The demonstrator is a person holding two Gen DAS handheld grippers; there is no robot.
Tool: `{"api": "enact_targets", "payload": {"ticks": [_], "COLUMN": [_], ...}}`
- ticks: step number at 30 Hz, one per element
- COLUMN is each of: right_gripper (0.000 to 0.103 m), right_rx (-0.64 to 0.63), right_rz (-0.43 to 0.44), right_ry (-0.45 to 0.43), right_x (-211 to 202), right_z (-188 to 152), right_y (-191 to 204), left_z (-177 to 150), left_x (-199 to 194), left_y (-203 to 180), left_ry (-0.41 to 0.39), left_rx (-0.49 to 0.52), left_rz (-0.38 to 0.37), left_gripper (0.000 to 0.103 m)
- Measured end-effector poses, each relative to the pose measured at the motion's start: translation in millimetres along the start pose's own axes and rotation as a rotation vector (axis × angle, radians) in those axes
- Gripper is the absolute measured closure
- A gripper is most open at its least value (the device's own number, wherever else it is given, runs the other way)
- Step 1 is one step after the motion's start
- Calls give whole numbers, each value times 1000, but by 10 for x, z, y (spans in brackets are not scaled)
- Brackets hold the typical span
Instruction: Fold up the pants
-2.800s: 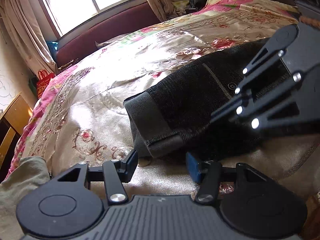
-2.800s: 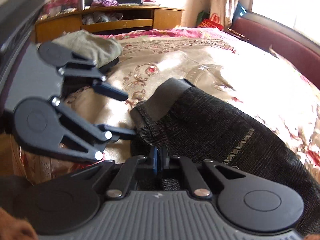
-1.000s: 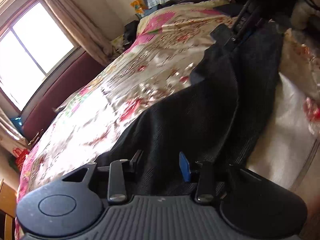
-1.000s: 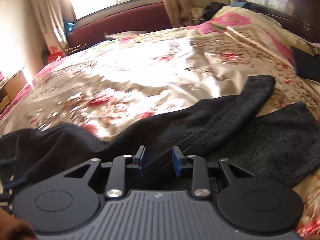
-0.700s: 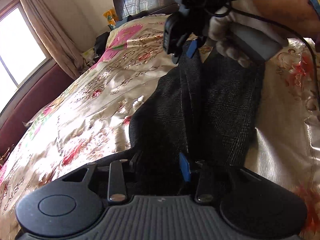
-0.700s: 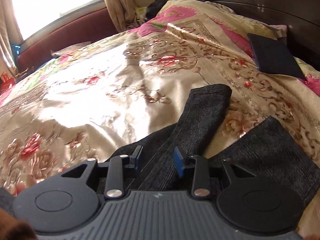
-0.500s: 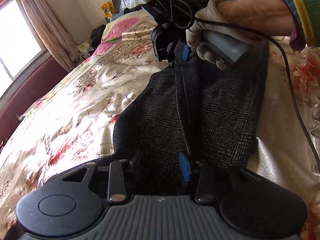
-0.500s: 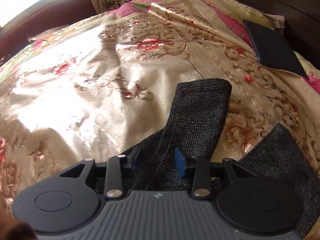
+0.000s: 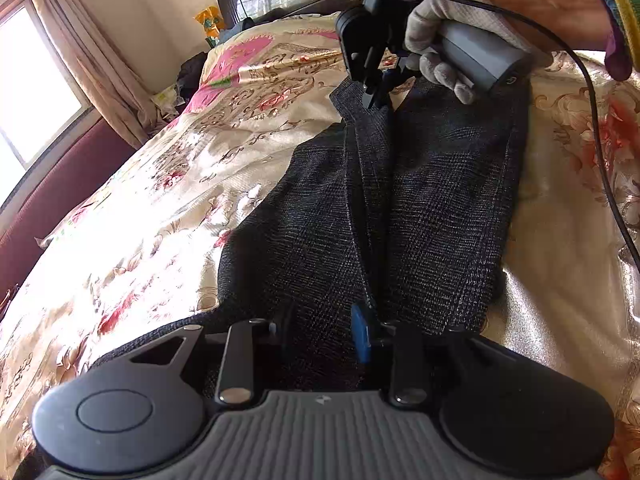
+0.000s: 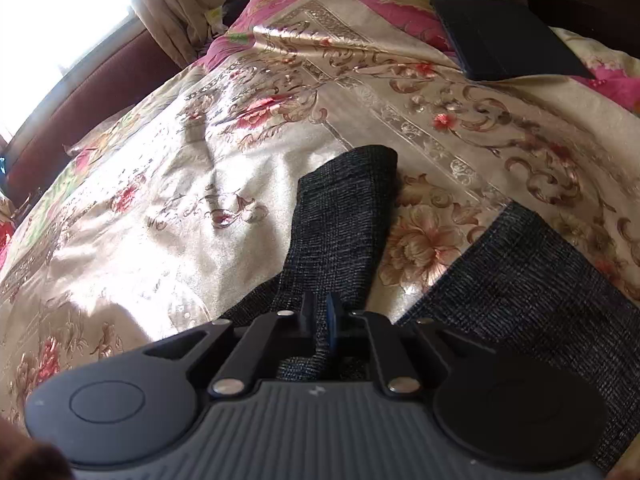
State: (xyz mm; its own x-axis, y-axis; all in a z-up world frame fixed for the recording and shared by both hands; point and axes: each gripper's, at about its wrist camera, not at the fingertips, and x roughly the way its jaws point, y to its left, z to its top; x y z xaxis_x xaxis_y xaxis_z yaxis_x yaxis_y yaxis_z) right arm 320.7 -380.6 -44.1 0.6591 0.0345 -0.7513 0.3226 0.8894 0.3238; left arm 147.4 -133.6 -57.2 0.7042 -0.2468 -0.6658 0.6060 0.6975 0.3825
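Dark grey checked pants (image 9: 400, 208) lie on the floral bed cover, their two legs stretching away from me in the left wrist view. My left gripper (image 9: 324, 332) is open, its fingers either side of the cloth near the crotch. My right gripper (image 9: 380, 92), held in a gloved hand, is at the far end of the left leg. In the right wrist view my right gripper (image 10: 320, 316) is shut on a fold of the pants (image 10: 340, 224); the other leg (image 10: 540, 300) lies flat to the right.
The gold and pink floral bed cover (image 10: 200, 160) spreads to the left and ahead. A flat black case (image 10: 504, 40) lies near the dark headboard. A maroon bench and curtains (image 9: 100, 64) stand by the window on the left.
My right gripper has closed on the pants leg; half a second ago it was open over it. My left gripper has stayed open over the cloth near the crotch.
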Motion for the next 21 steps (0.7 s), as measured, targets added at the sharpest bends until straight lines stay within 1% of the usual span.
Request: {"api": "enact_targets", "payload": {"ticks": [1,2,3,4,5,6,8,9,10,12,15,19,21], "right_gripper": [89,82,79,73,69,68,75,80,86,94,101,101,101], "right_rx": [1,10,18,14,-5,-42,-74,-67,-47,-35,-4,94,138], "right_rz": [-9,-14,-17,-30,-57,-102,-201,-227,-227,-217,-170,-38,28], "right_ry": [10,18,20,22,26,21,-8,-9,-4,5,1,-63,-108], "right_x": [51,123,172,217,268,327,414,446,467,476,347,-58,-346], "right_z": [17,43,66,87,109,122,147,156,164,188,212,221,225], "right_y": [43,91,143,205,281,366,431,414,364,271,173,-151,-365], "left_z": [5,10,11,11,7,3,-8,-13,-18,-32,-58,-70,-61], "left_x": [5,8,11,16,21,29,33,32,28,32,24,-12,-25], "left_y": [5,12,18,25,28,31,43,51,63,92,107,120,129], "left_ry": [2,3,4,3,1,0,-6,-8,-10,-14,-23,-21,-18], "left_rx": [-5,-12,-18,-21,-21,-21,-24,-29,-38,-62,-83,-79,-77], "left_rz": [-2,-5,-9,-13,-16,-18,-23,-26,-30,-39,-40,-38,-38], "left_gripper": [58,58,58,58,58,58,58,58,58,58,58,59,64]}}
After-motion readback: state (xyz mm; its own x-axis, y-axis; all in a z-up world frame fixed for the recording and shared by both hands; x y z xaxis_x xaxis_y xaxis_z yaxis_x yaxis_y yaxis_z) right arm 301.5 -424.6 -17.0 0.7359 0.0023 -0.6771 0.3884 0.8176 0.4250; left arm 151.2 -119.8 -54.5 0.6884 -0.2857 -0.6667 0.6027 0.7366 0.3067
